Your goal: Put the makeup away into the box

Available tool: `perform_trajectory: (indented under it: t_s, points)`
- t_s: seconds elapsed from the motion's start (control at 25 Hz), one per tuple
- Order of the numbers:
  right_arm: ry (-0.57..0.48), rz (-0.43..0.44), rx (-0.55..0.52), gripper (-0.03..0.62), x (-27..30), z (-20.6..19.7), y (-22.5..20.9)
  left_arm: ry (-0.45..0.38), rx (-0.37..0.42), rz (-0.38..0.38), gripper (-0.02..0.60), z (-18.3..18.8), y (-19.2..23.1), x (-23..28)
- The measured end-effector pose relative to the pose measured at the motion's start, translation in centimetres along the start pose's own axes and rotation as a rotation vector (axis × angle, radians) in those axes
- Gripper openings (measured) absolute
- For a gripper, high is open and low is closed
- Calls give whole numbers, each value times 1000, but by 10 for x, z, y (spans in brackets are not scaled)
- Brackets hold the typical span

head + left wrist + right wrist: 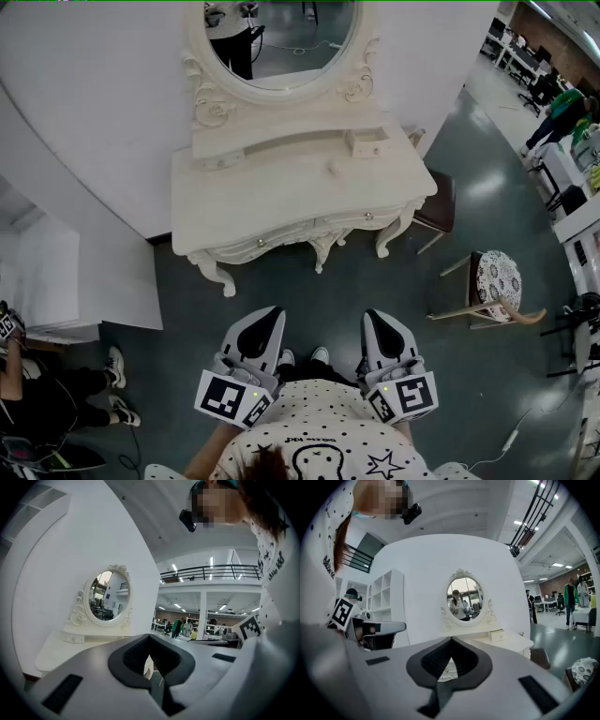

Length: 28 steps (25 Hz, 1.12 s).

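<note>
Nothing is put away yet. The left gripper (265, 323) and right gripper (382, 326) are empty, fingers together, well short of the surface (272, 192). What looks like makeup (333, 169) lies near the box (367, 142) at its back right corner.

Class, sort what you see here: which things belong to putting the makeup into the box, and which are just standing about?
Belong to the job:
left gripper and right gripper, both shut and empty
dressing table
small box on it
small pale item near the box, possibly makeup

Just standing about:
mirror
brown stool
patterned chair
</note>
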State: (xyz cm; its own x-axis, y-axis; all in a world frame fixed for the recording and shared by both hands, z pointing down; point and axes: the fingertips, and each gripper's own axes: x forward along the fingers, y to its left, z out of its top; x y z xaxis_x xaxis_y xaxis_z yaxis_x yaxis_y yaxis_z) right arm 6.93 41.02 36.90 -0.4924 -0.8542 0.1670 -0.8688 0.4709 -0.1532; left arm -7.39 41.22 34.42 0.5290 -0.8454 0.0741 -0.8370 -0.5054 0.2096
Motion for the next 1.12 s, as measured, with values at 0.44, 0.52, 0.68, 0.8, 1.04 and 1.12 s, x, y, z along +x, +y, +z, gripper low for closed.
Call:
perform_trajectory:
  t_s: [0.44, 0.52, 0.68, 0.8, 1.04, 1.12]
  points:
    - [15, 7, -1, 6, 4, -3, -3, 4, 5, 20, -5, 0, 5, 3]
    - [18, 8, -1, 6, 4, -4, -6, 5, 5, 21, -5, -1, 3, 6]
    - [22, 7, -3, 6, 3, -4, -13, 5, 7, 19, -5, -1, 0, 12]
    - [7, 2, 3, 6, 4, -2, -21, 1, 9, 18, -5, 0, -3, 18]
    - [-14, -1, -43, 6, 7, 2, -38, 5, 21, 21, -5, -8, -11, 31]
    - [-10, -2, -50, 6, 8, 0, -42, 9, 15, 22, -5, -13, -14, 36]
